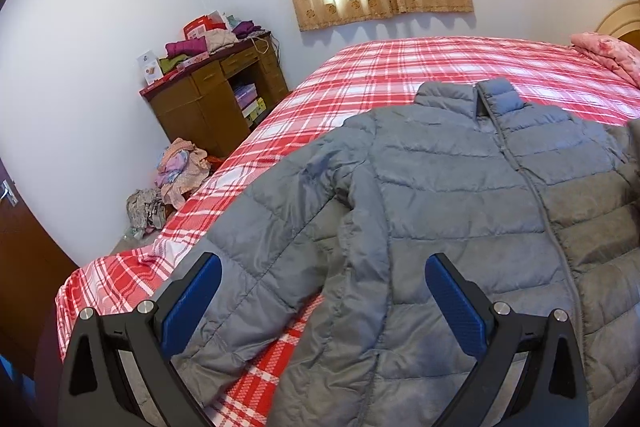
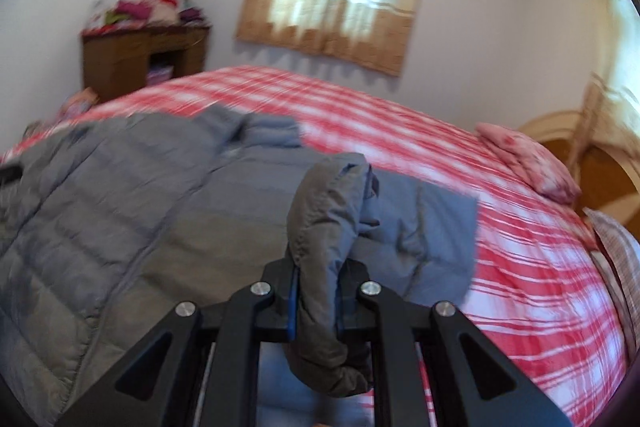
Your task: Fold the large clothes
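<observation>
Left wrist view: grey puffer jacket (image 1: 440,187) lies flat on bed (image 1: 360,75), filling centre and right of frame.
Left gripper (image 1: 322,291) is open above its sleeve; right gripper (image 2: 316,291) clamps a sleeve (image 2: 328,211), lower centre.

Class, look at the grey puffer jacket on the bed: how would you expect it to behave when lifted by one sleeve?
Probably floppy: the sleeve droops over both sides of the right gripper, whose jaws pinch it. Likely light for its bulk, since the jacket is puffy quilted padding. Its smooth shell may slide easily over the bedsheet.
</observation>
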A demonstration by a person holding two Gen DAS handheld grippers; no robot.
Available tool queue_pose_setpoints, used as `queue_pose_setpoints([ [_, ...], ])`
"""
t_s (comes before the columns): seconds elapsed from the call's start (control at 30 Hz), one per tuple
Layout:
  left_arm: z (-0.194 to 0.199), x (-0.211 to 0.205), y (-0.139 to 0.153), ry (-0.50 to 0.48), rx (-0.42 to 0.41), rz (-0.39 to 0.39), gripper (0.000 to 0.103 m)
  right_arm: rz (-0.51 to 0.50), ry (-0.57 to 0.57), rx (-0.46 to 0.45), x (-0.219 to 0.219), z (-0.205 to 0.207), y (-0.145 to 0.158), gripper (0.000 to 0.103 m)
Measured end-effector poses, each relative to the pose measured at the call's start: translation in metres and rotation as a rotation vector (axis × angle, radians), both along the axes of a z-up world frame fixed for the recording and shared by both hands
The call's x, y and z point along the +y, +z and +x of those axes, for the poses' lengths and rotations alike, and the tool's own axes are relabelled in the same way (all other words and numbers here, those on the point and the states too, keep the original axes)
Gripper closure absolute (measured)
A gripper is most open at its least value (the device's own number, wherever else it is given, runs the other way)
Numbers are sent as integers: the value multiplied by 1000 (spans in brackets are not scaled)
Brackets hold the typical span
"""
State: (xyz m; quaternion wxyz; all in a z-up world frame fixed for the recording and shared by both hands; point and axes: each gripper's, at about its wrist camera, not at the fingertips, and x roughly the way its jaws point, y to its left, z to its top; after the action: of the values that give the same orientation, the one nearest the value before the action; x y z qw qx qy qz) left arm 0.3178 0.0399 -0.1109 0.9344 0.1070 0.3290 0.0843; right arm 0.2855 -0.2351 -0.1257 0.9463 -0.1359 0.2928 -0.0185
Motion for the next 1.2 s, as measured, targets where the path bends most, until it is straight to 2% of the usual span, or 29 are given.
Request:
queue_pose_setpoints([
  [0.13, 1, 7, -7, 18, 17, 6, 1, -21, 51, 79, 20, 12, -25, 87],
  [0.17, 1, 9, -8, 23, 20, 7, 1, -19, 62, 102, 23, 14, -29, 84],
  [0.23, 1, 13, -7, 31, 22, 6, 1, -4, 95, 126, 25, 10, -30, 65],
  [0.27, 1, 15, -5, 36, 19, 3, 1, 16, 124, 134, 25, 4, -27, 32],
  [0.3, 0, 17, -2, 44, 12, -1, 1, 44, 158, 130, 25, -3, -23, 20],
  [0.4, 2, 20, 5, 60, 2, -13, 1, 49, 201, 125, 27, -23, -15, 23],
  [0.57, 7, -2, 15, 41, -3, -49, 1, 137, 240, 115, 7, -54, -5, 23],
  [0.67, 7, -34, 15, -26, -4, -85, 1, 135, 162, 112, -12, -56, -10, 23],
  [0.77, 15, -77, 5, -107, 41, -104, 1, 108, 54, 144, -34, -49, -28, 28],
  [0.83, 21, -105, -1, -150, 67, -124, 1, 126, 8, 173, -49, -44, -35, 28],
  [0.97, 36, -160, -13, -226, 100, -148, 1, 153, -44, 178, -68, -45, -43, 27],
  [1.07, 46, -191, -22, -283, 126, -155, 1, 187, -66, 167, -81, -46, -45, 21],
  [1.1, 49, -199, -26, -305, 144, -155, 4, 204, -71, 164, -84, -46, -46, 20],
  [1.17, 56, -211, -35, -360, 177, -156, 51, 235, -79, 163, -89, -46, -48, 20],
  [1.2, 59, -214, -40, -385, 212, -162, 88, 244, -81, 164, -89, -48, -47, 20],
])
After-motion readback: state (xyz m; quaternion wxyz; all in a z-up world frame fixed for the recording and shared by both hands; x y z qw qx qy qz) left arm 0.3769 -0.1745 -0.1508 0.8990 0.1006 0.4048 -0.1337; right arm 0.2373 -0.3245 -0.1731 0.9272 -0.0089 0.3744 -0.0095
